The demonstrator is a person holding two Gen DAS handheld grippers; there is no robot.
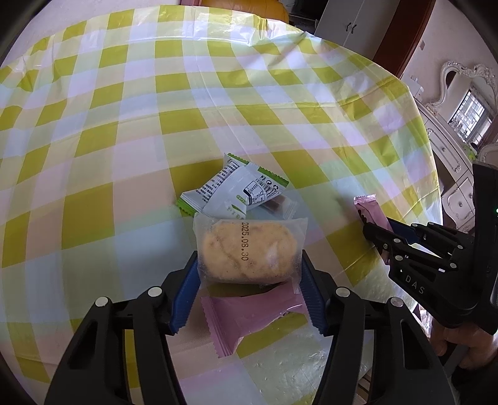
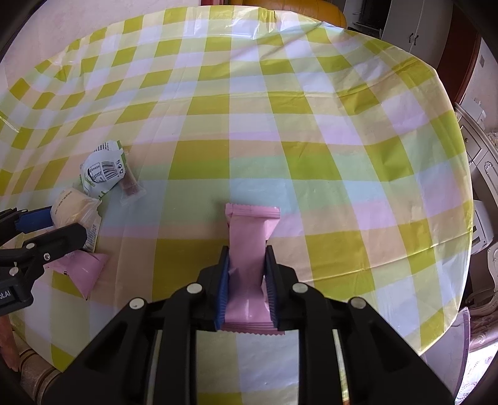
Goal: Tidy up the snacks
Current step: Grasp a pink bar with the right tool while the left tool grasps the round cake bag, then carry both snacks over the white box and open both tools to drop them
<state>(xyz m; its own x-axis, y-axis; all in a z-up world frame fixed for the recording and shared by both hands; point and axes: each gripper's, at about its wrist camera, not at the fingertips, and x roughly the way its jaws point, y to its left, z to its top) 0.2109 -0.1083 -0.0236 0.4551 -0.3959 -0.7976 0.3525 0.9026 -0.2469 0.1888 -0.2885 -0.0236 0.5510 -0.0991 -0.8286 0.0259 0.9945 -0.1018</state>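
My left gripper [image 1: 249,264] is shut on a clear-wrapped yellow cake [image 1: 247,249] stamped 2025.08.30, held over a pink packet [image 1: 249,314] on the table. Beyond it lie two white-and-green packets [image 1: 230,190] and a small clear-wrapped brown snack [image 1: 277,205]. My right gripper [image 2: 248,258] is shut on a second pink packet [image 2: 250,249], which sticks out forward between the fingers. In the right wrist view the pile sits at the left: the cake [image 2: 73,208], a white-and-green packet [image 2: 101,171], the brown snack [image 2: 130,187] and the pink packet [image 2: 82,268].
The round table carries a yellow, green and pink checked plastic cloth [image 1: 218,93]. Its edge curves close at the right [image 2: 460,249]. White cabinets [image 1: 457,174] stand beyond the right edge, and an orange chair back [image 1: 242,6] stands at the far side.
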